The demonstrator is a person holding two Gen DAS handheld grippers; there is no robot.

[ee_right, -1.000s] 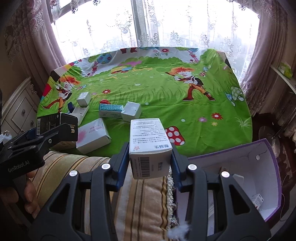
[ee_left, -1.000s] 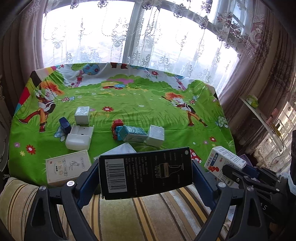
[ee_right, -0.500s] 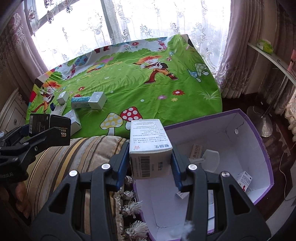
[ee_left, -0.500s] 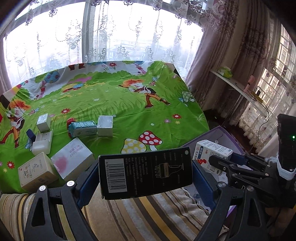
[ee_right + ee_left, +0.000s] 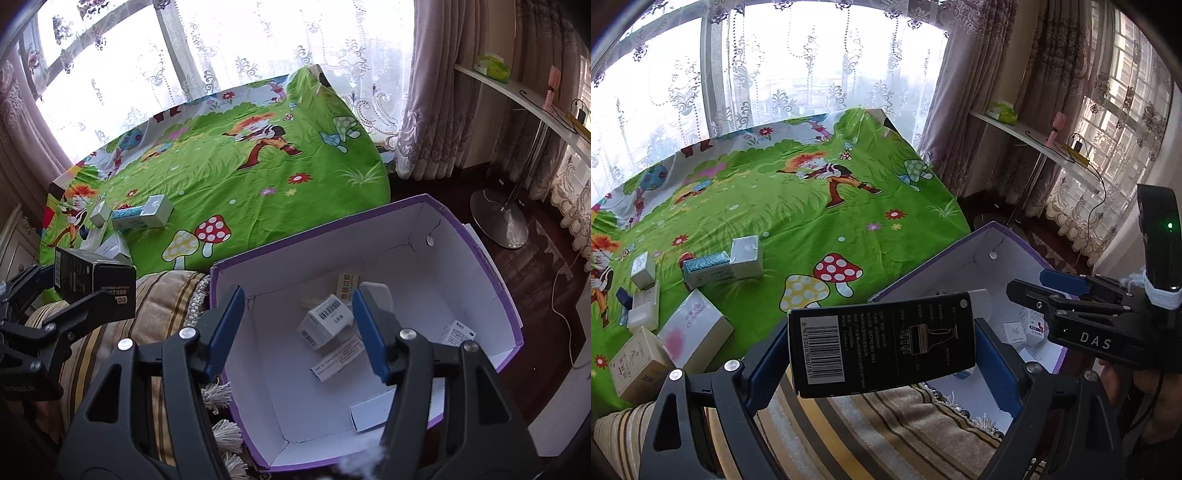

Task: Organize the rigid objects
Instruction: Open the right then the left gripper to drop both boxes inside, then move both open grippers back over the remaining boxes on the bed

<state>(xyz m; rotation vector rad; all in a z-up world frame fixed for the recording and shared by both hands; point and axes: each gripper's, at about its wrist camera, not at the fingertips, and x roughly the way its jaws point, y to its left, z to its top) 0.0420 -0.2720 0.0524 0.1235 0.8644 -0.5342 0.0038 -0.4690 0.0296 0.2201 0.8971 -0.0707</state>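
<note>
The left claw (image 5: 881, 347) pinches the black carton (image 5: 882, 345) by its short ends, a light, stiff, crushable thing best kept there, while the right claw (image 5: 297, 328), just spreading, hangs empty above the box (image 5: 480, 254).

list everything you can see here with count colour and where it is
black box: 1, black with a barcode, clamped between the left gripper's pads
purple bin: 1, purple outside and white inside, on the floor beside the bed
white carton: 1, white with a barcode, inside the bin below the right gripper
other packs in the bin: several, mostly white, on its floor
boxes on the bed: about seven, white, cream, teal, at the left
bedsheet: 1, green cartoon print
striped cushion: 1, brown and tan, at the bed's near edge
left gripper: 1, black, blue pads
right gripper: 1, black, blue pads, jaws just opened, nothing between them
</note>
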